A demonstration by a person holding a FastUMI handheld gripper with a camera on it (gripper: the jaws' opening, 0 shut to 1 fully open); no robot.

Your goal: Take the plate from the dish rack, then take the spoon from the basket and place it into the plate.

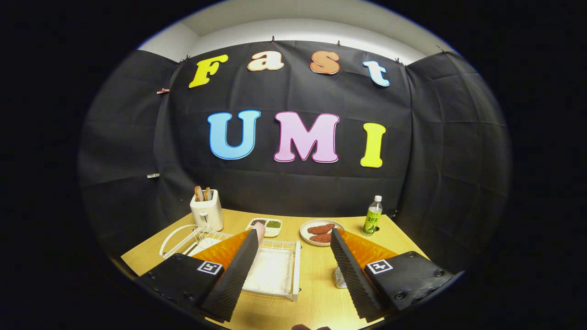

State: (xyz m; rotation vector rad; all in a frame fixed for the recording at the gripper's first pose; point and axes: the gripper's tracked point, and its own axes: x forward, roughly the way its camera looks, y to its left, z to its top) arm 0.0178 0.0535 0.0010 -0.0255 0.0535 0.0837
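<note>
At lower left we see the rack [192,238] with a pale plate [205,245] in it, partly behind our left finger, and a toaster [207,210] behind. Our gripper [293,236] is spread apart, holding nothing, the white tray [275,270] lying between its fingers. Right of centre sit a dish of meat [321,231], a mesh basket [340,277] behind the right finger, and a bottle [373,215].

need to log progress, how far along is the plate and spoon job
Nothing looks done yet. The hand-held gripper is open and holds nothing, above the table. The dish rack sits just ahead between its fingers. Left: take the plate from the rack, then the spoon from the basket onto it.
</note>
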